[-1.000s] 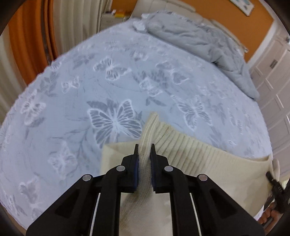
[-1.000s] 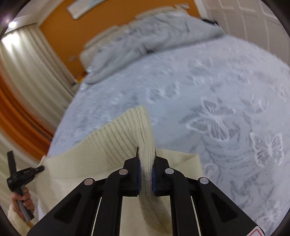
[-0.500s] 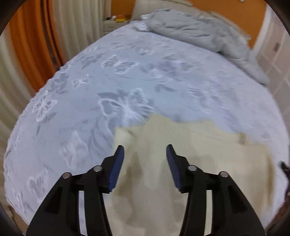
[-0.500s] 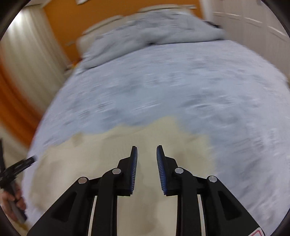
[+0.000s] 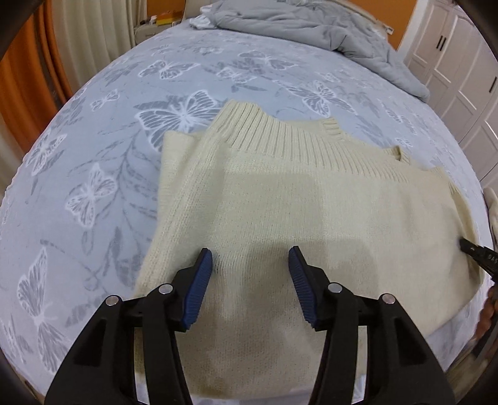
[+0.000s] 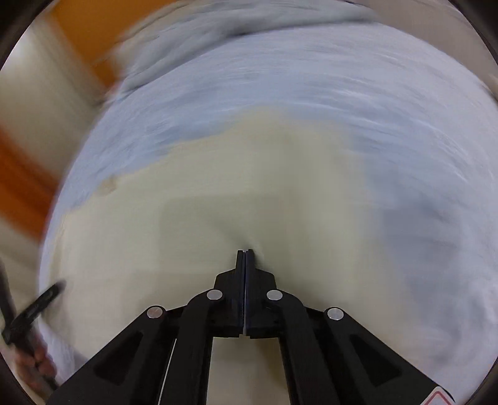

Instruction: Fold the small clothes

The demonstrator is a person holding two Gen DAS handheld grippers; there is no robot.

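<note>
A cream knit sweater (image 5: 311,202) lies folded on the bed, its ribbed hem (image 5: 280,134) turned over on top at the far edge. My left gripper (image 5: 250,274) is open and empty just above the sweater's near left part. In the blurred right wrist view the sweater (image 6: 249,193) fills the middle. My right gripper (image 6: 246,252) is shut, tips pressed into the knit where it puckers; whether fabric is pinched between the pads is unclear. The right gripper's tip shows at the left view's right edge (image 5: 476,252).
The bed (image 5: 93,155) has a light blue butterfly-print cover. A grey duvet (image 5: 311,25) is bunched at the head end. Curtains (image 5: 87,40) hang on the left and white wardrobe doors (image 5: 460,71) stand on the right. The left gripper's handle shows in the right view (image 6: 31,311).
Both grippers let go of the ribbed hem, which now lies flat on the sweater. The left gripper opened wide and pulled back. The right gripper opened, then shut again on the sweater surface.
</note>
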